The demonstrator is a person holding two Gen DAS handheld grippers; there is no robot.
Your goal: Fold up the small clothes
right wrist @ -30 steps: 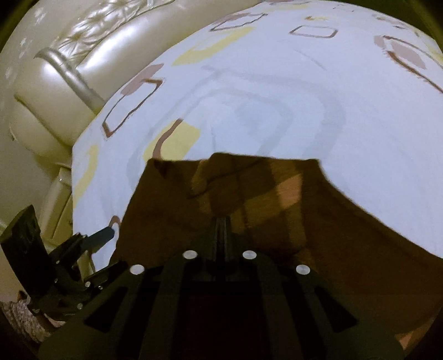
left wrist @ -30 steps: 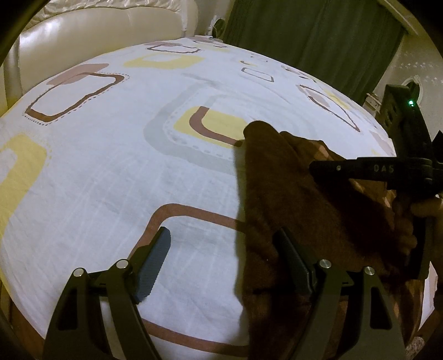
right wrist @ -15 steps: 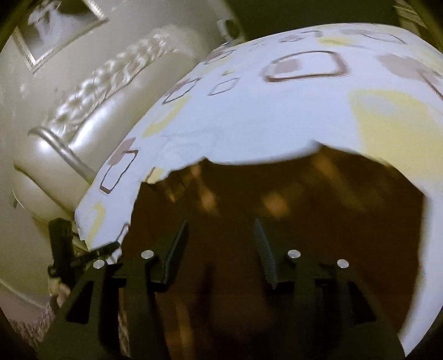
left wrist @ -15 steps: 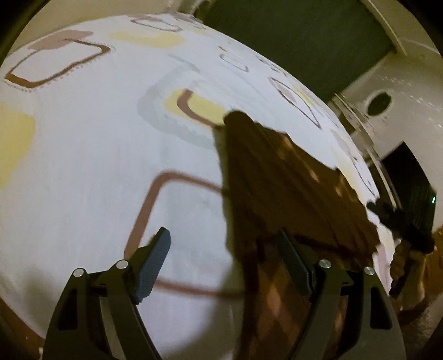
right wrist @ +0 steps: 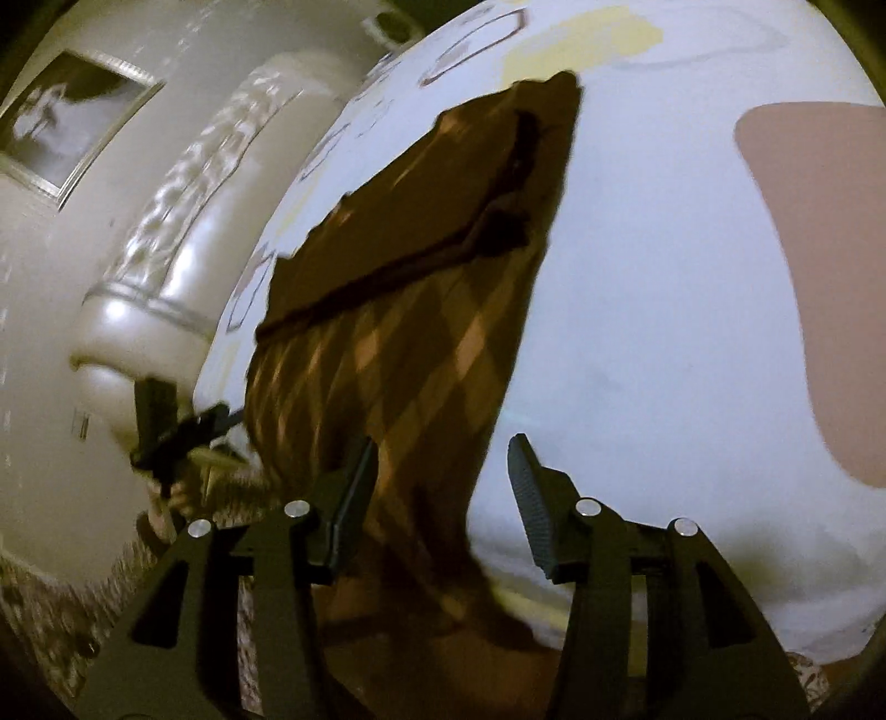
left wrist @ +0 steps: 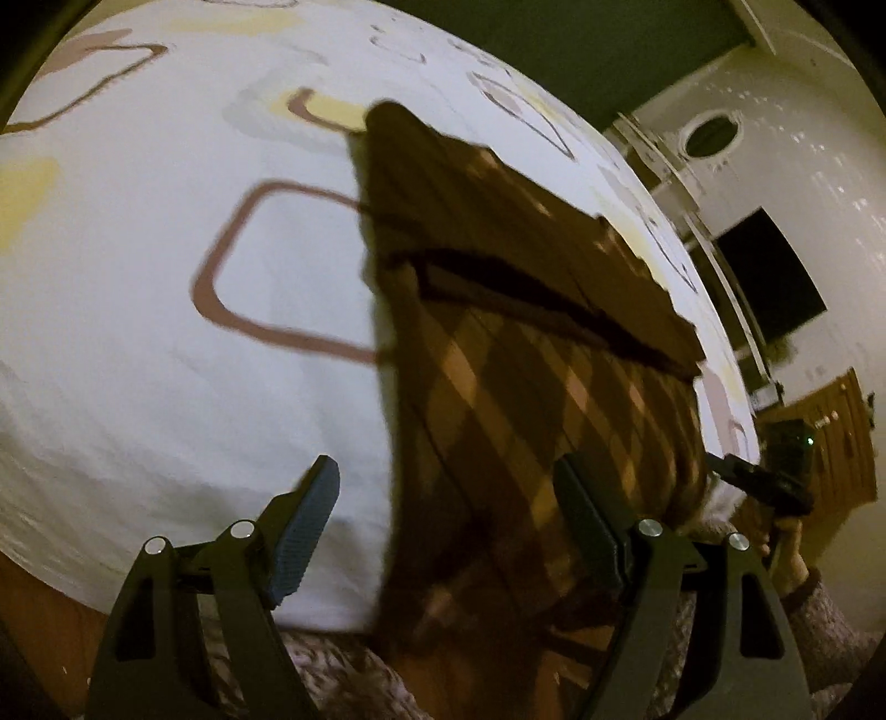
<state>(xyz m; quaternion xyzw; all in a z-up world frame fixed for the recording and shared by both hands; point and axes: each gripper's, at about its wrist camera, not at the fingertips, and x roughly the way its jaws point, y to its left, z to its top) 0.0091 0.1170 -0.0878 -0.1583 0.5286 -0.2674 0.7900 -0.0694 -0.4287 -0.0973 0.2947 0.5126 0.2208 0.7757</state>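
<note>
Left wrist: left gripper point(left wrist: 443, 531) jaws spread, holding nothing; brown plaid garment point(left wrist: 531, 354) lies on the bed sheet point(left wrist: 166, 266), far part doubled over the near part with a dark hem band across, near end hanging off the bed edge. Its left edge runs between the fingers, probably lined up for the next pinch. Right gripper point(left wrist: 775, 476) visible off to the right, state unclear from here. Green curtain point(left wrist: 554, 33) and pale wall behind. Right wrist: right gripper point(right wrist: 443, 498) also spread, empty, straddling the garment's point(right wrist: 421, 310) right edge. Left gripper point(right wrist: 177, 426) blurred at left. Sheet point(right wrist: 664, 277) is white with brown and yellow squares; cream padded headboard point(right wrist: 183, 232), framed picture point(right wrist: 66, 116) on the wall.
</note>
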